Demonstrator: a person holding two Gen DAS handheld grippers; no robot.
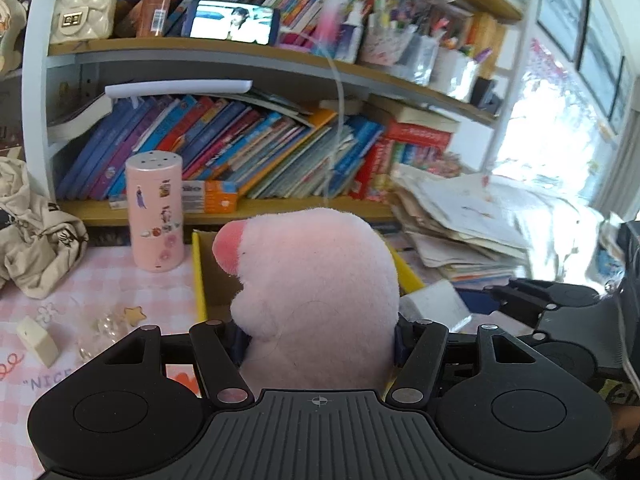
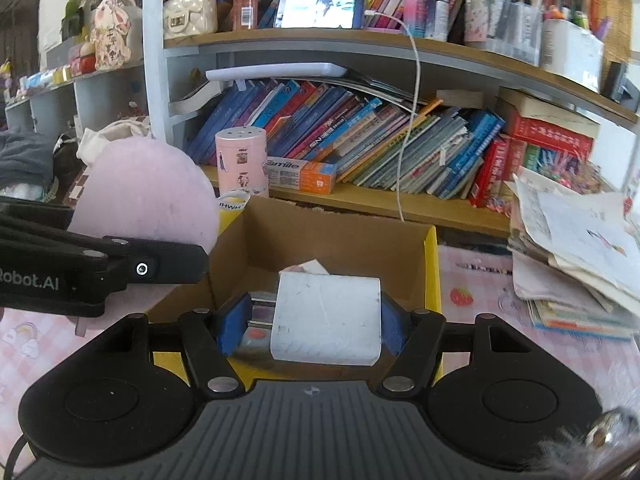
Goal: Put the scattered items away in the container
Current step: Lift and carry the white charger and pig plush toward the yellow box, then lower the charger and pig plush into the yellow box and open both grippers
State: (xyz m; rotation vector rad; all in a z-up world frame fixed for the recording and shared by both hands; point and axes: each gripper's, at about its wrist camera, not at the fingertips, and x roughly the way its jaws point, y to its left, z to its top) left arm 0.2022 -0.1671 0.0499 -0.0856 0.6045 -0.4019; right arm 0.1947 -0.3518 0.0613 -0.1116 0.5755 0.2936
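Observation:
My left gripper (image 1: 318, 336) is shut on a pink plush toy (image 1: 316, 292) and holds it above the left rim of the yellow cardboard box (image 1: 199, 276). The plush also shows in the right wrist view (image 2: 148, 196), with the left gripper's black arm (image 2: 100, 272) under it. My right gripper (image 2: 312, 320) is shut on a white block-shaped charger (image 2: 326, 318) with metal prongs, just over the near edge of the open box (image 2: 432, 264). The white block shows in the left wrist view (image 1: 434, 304) too.
A pink cylinder with stickers (image 1: 155, 212) stands left of the box. A small white block (image 1: 37, 342), a star charm (image 1: 135, 314) and clear beads lie on the pink checked tablecloth (image 1: 100, 280). A pile of papers (image 2: 576, 248) sits at the right. Bookshelves (image 2: 360, 144) stand behind.

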